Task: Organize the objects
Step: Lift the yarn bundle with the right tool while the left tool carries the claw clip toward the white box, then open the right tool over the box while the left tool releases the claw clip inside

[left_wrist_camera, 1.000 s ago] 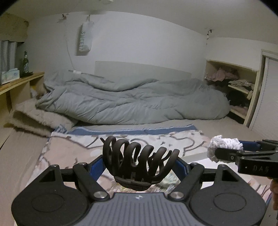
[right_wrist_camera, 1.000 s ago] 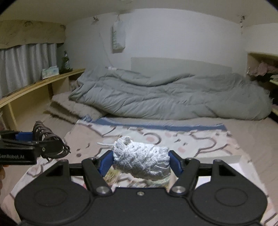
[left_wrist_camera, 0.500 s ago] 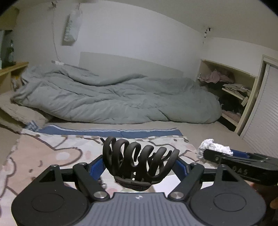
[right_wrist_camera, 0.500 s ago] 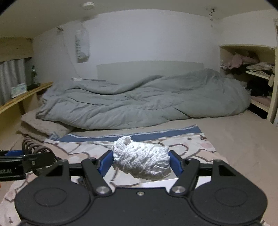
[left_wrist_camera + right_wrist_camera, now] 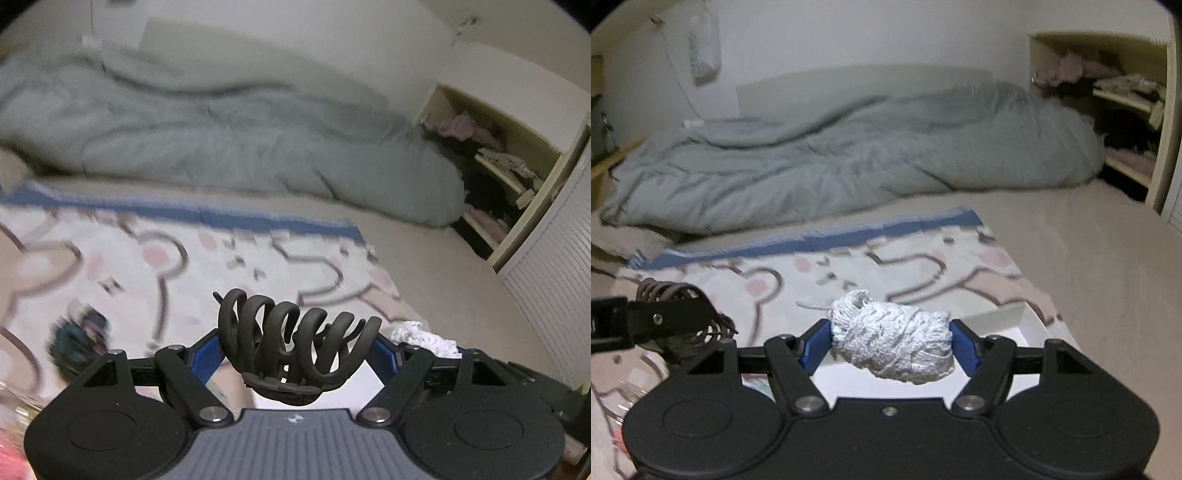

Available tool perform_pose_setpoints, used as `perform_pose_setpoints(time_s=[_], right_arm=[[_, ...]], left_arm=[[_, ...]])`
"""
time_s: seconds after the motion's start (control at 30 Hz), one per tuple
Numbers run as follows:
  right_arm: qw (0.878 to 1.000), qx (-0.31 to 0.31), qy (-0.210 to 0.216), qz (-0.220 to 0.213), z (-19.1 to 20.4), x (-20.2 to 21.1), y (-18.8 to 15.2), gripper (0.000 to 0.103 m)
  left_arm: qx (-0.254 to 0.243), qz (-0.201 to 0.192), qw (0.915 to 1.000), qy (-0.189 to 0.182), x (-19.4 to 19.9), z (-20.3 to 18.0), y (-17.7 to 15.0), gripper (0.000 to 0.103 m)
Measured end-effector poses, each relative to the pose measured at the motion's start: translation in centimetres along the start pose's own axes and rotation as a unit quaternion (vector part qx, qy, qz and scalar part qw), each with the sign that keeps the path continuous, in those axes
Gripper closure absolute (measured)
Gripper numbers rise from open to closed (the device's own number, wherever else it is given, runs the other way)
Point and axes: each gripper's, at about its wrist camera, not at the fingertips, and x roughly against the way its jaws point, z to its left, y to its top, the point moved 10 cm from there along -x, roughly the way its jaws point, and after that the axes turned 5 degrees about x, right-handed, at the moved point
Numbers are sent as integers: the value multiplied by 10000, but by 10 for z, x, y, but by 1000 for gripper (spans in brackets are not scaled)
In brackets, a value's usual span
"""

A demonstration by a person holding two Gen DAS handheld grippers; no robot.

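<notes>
My left gripper (image 5: 295, 350) is shut on a black claw hair clip (image 5: 295, 339) and holds it above the patterned blanket (image 5: 155, 266). My right gripper (image 5: 892, 347) is shut on a white crocheted bundle (image 5: 892, 345) and holds it above a white box (image 5: 1004, 328) on the blanket (image 5: 923, 266). The left gripper with the clip (image 5: 679, 314) also shows at the left of the right wrist view. The white bundle (image 5: 421, 334) shows just right of the clip in the left wrist view.
A grey duvet (image 5: 849, 155) lies heaped across the back. An open shelf unit (image 5: 498, 166) with clothes stands at the right by a slatted door (image 5: 554, 288). Small blurred objects (image 5: 77, 339) lie on the blanket at the left.
Both grippers have swung to the right and tipped down toward the blanket, each still holding its object. The white box has come into the right wrist view.
</notes>
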Motion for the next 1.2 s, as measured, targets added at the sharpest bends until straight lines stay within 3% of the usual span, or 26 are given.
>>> perform_pose_setpoints(time_s=[0.27,0.57,0.83,0.93,1.2], right_arm=[[9977,-313,-150,585,-26,-58,-30,33],[9946,-503,-82,900,-29,-101,-43,33],[9901,-995,31,994,-31,-117,-50,30],[9898,-994,27,1017,-29,-117,-52,25],[9914,-868,-26,975,-29,-103,-50,21]], left_arm=[[-191,715,9972,-66,-74,-4,-16,22],[352,1333,9904,-131,-119,13,-37,22],[458,1629,9856,25,-126,23,-45,20],[472,1572,9864,129,-121,28,-43,12],[354,1418,9891,169,-107,29,-38,11]])
